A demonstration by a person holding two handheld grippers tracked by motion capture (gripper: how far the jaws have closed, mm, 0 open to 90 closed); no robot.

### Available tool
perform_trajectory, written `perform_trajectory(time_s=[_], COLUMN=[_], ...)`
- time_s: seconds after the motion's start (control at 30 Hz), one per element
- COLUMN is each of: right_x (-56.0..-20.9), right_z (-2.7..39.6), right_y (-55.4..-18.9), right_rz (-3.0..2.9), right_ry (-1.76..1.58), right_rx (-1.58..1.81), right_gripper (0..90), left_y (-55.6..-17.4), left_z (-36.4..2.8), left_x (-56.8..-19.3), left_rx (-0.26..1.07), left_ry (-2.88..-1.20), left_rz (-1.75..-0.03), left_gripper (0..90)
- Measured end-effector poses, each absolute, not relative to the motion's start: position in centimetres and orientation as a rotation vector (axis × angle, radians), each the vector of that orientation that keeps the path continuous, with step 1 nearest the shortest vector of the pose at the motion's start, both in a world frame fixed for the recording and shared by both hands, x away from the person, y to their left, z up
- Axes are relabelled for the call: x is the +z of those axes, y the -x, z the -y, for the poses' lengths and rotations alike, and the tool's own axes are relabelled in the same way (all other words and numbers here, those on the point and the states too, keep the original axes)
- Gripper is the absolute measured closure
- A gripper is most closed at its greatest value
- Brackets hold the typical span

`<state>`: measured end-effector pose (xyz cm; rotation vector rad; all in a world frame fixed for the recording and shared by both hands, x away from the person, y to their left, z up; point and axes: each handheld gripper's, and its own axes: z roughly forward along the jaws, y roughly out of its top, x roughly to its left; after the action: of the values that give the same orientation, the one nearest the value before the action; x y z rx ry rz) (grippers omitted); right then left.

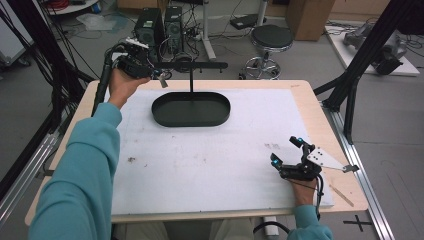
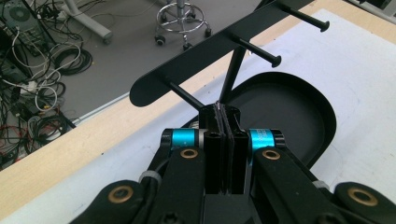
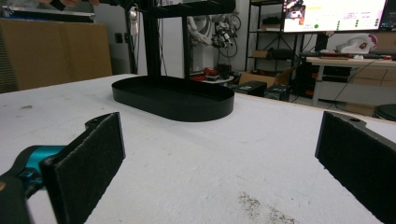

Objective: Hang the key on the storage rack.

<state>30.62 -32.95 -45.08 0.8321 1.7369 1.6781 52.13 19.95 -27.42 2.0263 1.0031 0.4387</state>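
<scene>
Lab table with a white mat (image 1: 210, 165), cables on the floor upper left. Your left gripper (image 2: 223, 112) is clenched on something thin and silvery at a peg of the black stand (image 1: 190, 107), upper centre; hanging looks nearly done, release remains. The left gripper view shows that pinch. Right gripper (image 1: 287, 152), lower right, is released and idle.

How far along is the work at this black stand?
Nothing hangs on the pegs of the stand yet. In hand: the shut left claw sits at the end peg; what it pinches is too small to tell. Hanging it seems left; the right claw rests open on the table.
</scene>
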Motion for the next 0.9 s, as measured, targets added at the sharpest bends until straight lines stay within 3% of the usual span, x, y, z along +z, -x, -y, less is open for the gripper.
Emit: perform_trajectory(time_s=[0.9], right_x=[-45.1], right_z=[32.9], right_y=[-30.6], right_rz=[-1.74], right_ry=[-0.836], right_rx=[1.673], right_gripper=[0.6], left_y=[-53.5], left_z=[-20.9], left_x=[-28.3], left_rx=[0.43], left_ry=[-1.973], left_rz=[-1.009], left_gripper=[88.1])
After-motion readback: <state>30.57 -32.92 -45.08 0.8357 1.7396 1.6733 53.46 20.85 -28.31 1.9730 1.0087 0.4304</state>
